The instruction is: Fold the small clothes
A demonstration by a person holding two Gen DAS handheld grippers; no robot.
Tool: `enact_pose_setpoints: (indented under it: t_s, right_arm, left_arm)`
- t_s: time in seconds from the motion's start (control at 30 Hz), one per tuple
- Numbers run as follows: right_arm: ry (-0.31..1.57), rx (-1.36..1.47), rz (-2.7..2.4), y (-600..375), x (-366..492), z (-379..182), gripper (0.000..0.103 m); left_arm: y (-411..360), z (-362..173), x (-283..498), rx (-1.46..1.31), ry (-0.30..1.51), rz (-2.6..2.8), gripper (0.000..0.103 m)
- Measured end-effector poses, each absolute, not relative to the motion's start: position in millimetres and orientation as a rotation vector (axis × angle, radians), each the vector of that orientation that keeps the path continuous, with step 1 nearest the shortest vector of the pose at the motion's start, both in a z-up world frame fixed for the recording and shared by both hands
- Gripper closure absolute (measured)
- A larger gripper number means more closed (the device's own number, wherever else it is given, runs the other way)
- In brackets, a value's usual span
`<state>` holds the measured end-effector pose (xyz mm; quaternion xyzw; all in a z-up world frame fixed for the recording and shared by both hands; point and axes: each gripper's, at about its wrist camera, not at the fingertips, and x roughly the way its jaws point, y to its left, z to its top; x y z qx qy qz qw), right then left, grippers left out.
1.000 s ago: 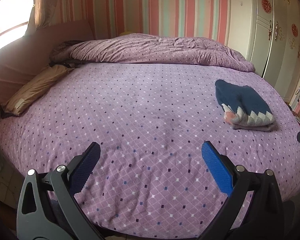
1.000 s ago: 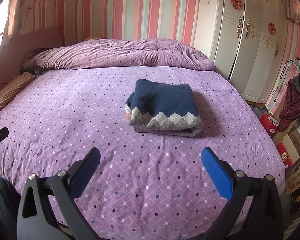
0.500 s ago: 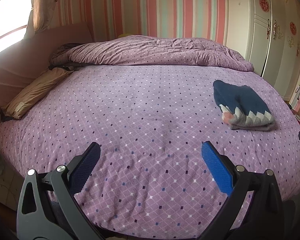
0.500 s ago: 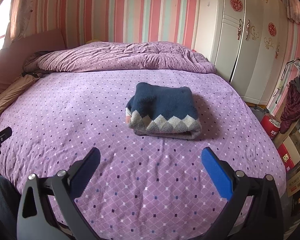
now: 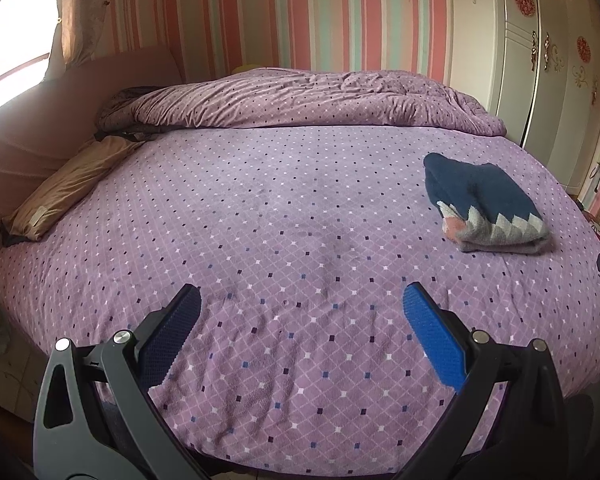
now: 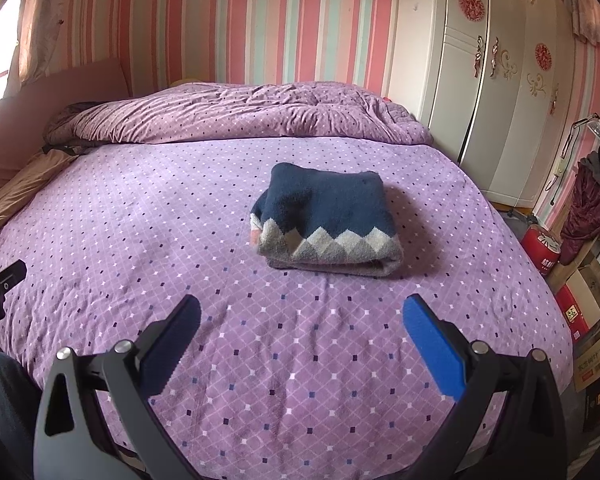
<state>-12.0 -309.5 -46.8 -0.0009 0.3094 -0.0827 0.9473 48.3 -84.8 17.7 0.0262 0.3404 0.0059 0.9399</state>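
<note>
Ahead, folded sweater (image 6: 327,222) beyond spread right fingers (image 6: 432,350), apart.

Purple bed, navy sweater, striped wall

The bed sheet (image 6: 180,220) is lilac with a white diamond grid and dark dots; the folded sweater (image 6: 328,216) is navy with a grey-white zigzag hem (a pink patch at one corner); the wall (image 6: 228,40) is pink-striped.

Bare bedspread (image 6: 300,344) before folded sweater (image 6: 328,220)

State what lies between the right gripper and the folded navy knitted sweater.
Only bare purple dotted bedsheet separates the right gripper from the folded navy knitted sweater, shown in the right wrist view.
</note>
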Motion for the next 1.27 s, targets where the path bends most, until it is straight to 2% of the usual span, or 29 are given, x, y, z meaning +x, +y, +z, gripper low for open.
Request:
enact_pose_setpoints:
  t_s: [1.27]
  right_arm:
    - [0.649,-0.004,-0.180,-307.4,-10.6,-62.0,0.002]
  left_arm:
    - [-81.3,10.7,49.0,0.011,0.699,-0.011,0.003]
